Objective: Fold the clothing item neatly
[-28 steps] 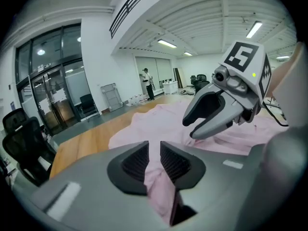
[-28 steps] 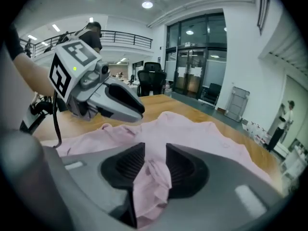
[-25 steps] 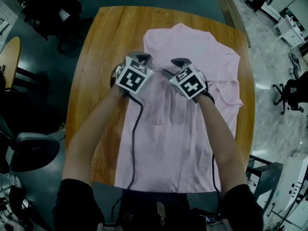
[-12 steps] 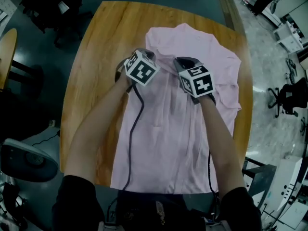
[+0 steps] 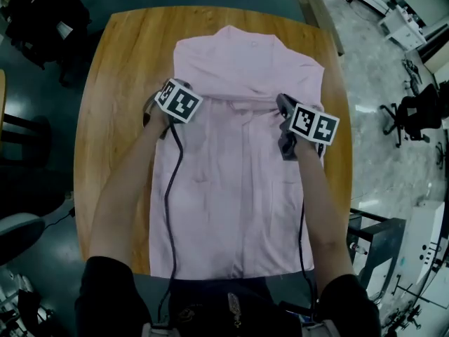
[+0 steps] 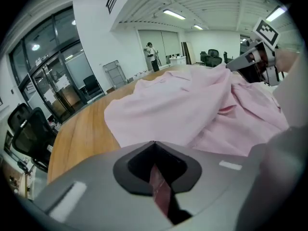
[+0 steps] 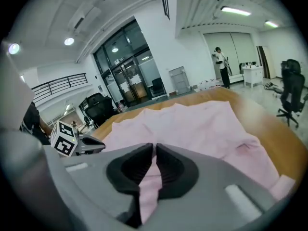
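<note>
A head camera looks steeply down on the table [image 5: 112,83], while both gripper cameras skim close across the same shirt [image 5: 238,188].

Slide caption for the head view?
Left gripper and right gripper, its jaws just closed, pinch a pink shirt across a wooden table.

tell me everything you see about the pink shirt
Pale pink shirt of thin cloth, lying on the wooden table, collar at the far end, a fold across the chest. The left hand-held gripper is shut on its left side; the right hand-held gripper has just closed on its right side.
</note>
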### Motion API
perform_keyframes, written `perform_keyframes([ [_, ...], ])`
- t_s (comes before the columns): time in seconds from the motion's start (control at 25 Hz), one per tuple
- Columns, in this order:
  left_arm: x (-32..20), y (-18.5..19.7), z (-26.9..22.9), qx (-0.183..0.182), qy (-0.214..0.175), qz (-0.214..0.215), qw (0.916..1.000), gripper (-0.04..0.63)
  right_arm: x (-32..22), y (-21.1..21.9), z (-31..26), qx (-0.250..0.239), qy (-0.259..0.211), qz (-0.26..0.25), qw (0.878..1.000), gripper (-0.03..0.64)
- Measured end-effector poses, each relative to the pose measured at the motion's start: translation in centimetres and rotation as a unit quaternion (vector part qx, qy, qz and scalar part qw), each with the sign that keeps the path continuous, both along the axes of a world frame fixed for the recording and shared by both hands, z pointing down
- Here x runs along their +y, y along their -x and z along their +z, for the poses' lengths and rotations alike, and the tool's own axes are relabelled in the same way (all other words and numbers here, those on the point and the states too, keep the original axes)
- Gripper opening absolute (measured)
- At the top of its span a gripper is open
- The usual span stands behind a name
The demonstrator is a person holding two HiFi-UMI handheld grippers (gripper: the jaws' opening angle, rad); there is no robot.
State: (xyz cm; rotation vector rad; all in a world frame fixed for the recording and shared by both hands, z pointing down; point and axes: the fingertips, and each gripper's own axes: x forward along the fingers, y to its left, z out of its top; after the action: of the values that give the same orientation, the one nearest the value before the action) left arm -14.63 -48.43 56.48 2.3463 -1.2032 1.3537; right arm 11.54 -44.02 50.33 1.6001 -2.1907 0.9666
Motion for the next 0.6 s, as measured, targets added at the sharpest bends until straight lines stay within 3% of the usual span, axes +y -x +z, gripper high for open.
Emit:
perform_keyframes([
  [0.2,-0.3,-0.2,0.1,-0.015,0.002,-0.007,0.9999,0.008,2.2,-2.3,1.1,0.009,0.026,-0.011,1.0,0.032],
  [0.4,-0.1,-0.3,-0.2,-0.017,0.01,-0.005,0.9998,0.008,1.1,-4.0,-0.9,0.029,0.0,-0.014,0.999,0.033],
  [0.6,-1.1,-0.7,-3.1,0.021,-0.012,-0.01,0.9997,0.008,-2.6,-0.8,-2.0,0.08,-0.019,-0.118,0.99,0.034],
])
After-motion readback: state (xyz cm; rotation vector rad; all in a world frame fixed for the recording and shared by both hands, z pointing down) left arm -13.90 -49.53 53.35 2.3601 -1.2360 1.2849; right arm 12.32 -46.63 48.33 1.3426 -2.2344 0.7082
